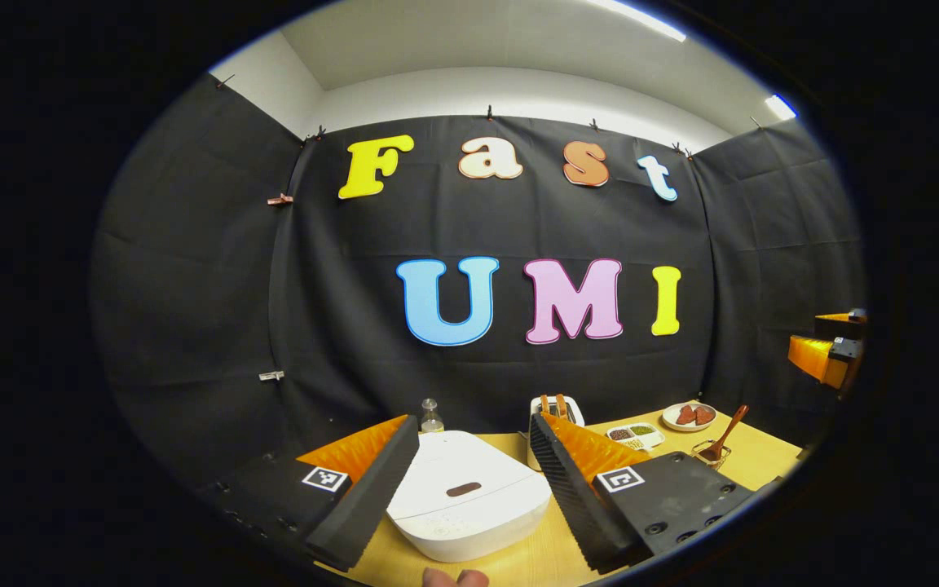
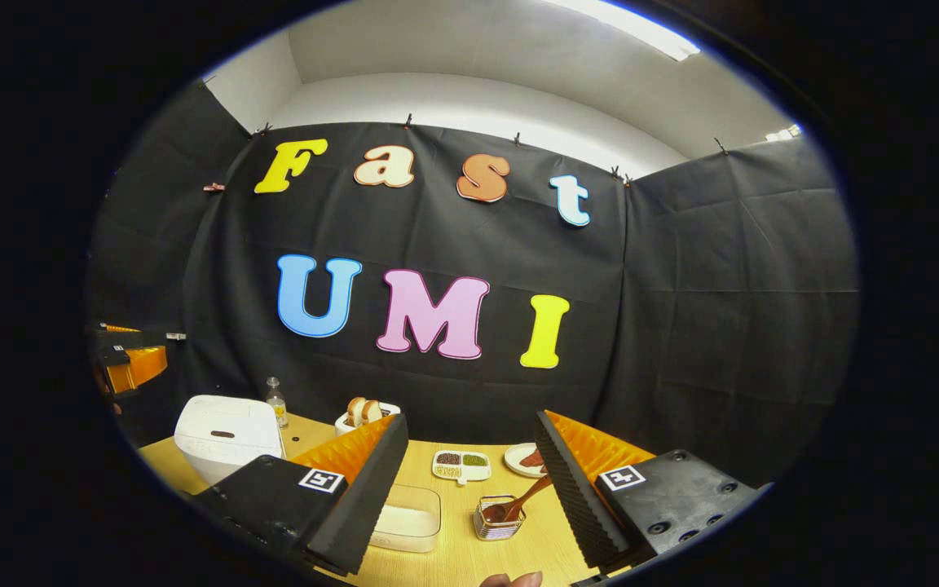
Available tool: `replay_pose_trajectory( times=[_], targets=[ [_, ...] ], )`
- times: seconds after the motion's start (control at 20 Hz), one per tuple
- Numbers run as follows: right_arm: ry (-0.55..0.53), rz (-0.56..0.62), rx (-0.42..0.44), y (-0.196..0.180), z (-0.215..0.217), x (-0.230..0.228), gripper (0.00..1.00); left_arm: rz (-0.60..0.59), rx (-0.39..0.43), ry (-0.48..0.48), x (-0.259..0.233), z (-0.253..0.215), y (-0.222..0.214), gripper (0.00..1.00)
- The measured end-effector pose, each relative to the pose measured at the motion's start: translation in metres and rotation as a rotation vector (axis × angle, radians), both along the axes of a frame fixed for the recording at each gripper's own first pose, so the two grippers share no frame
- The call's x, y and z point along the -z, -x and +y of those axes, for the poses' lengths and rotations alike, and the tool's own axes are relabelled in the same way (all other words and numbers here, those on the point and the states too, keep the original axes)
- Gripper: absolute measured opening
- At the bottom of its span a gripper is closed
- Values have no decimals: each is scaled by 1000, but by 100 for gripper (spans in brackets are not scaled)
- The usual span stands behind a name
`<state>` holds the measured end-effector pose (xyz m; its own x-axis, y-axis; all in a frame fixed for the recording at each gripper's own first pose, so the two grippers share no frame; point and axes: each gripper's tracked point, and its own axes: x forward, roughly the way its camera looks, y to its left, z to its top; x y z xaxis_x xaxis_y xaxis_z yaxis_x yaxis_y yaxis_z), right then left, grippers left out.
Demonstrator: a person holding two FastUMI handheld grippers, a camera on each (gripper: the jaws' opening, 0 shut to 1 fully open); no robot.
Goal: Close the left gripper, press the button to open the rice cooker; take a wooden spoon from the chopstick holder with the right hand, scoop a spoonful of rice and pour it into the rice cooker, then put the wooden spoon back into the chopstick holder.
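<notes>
I hold both grippers high with fingers spread: the left gripper (image 1: pixel 469 489) above the closed rice cooker (image 1: pixel 465 493), the right gripper (image 2: pixel 469 489) above the chopstick holder (image 2: pixel 495 519). The wooden spoon (image 2: pixel 522 499) leans in that holder, beside the rice container (image 2: pixel 406 517) on the table (image 2: pixel 453 562).

The rice cooker (image 1: pixel 469 493) in the lower middle of the left gripper view looks like smooth, white, slightly shiny plastic. The table (image 2: pixel 453 562) under it looks like pale wood with a matt top. In the lower middle of the right gripper view, the wooden spoon (image 2: pixel 522 499) is brown wood, and the chopstick holder (image 2: pixel 495 522) looks like shiny metal. The box (image 2: pixel 408 518) to its left looks like clear plastic. The wall (image 2: pixel 722 326) is black, matt, creased cloth.
</notes>
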<state>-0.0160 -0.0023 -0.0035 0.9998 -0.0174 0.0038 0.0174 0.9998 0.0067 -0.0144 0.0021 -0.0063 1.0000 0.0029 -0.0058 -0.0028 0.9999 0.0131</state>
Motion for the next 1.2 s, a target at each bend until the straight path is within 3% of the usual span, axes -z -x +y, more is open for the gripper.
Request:
replay_pose_trajectory(
  times=[0.3,0.45,0.55,0.75,0.85,1.0,1.2],
  targets=[
    [7,3,6,0,-1,1,98,16,60,-4,3,-12,1,96],
    [15,1,14,0,-4,0,98,69,122,-24,13,-26,0,44],
    [11,1,15,0,-5,-1,98,130,220,-39,21,-39,6,8],
    [0,8,20,1,-9,0,98,277,453,-56,52,-65,2,7],
    [10,9,22,2,-10,2,98,394,517,-92,70,-56,-10,7],
    [11,17,23,4,-10,5,98,561,582,-154,95,-38,-32,7],
    [29,22,32,4,-13,5,98,661,589,-205,113,-8,-74,7]
  ],
)
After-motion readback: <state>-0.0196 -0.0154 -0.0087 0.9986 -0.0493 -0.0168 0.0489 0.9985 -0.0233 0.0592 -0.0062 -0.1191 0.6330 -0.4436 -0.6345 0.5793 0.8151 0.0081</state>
